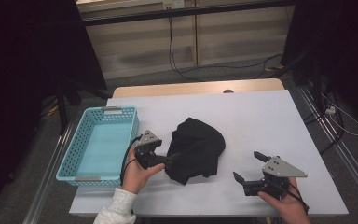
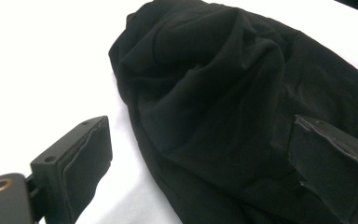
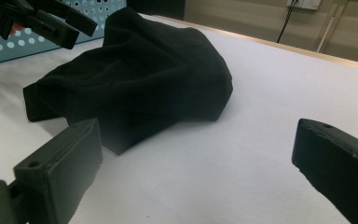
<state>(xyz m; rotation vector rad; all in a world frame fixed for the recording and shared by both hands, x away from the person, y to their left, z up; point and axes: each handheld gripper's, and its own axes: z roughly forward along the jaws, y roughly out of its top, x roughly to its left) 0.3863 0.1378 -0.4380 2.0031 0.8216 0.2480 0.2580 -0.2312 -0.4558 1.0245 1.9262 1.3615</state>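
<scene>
Resting wide beside a heap of black cloth

Gaping at the edge of the cloth, the left tongs (image 1: 171, 161) stand with jaws well apart. In the left gripper view one jaw hangs over the bare white counter (image 2: 37, 70) and the other sits over the dark folds, so the near edge of the black cloth (image 2: 223, 107) lies in the gap between them, and neither pad is seen pressing on it. In the high view the person's left hand (image 1: 135, 175) wraps the gripper body, with a pale sleeve (image 1: 116, 207) coming in from the bottom edge.

The right tongs (image 1: 249, 165) are spread wide too, with nothing between them; the right gripper view shows bare counter in the gap. They sit well apart from the cloth, off to its right, and point toward it. The right hand (image 1: 284, 203) holds them near the front edge of the counter.

The cloth (image 1: 196, 149) lies bunched in a rumpled mound around the middle of the counter (image 1: 261, 121), its folds heaped up rather than flat. From the right gripper view the mound (image 3: 135, 74) rises in the middle distance, with the left tongs (image 3: 51, 25) at its far side.

A light blue basket (image 1: 70, 161) with perforated walls stands on the left part of the counter, near the left hand and apart from the cloth.
</scene>
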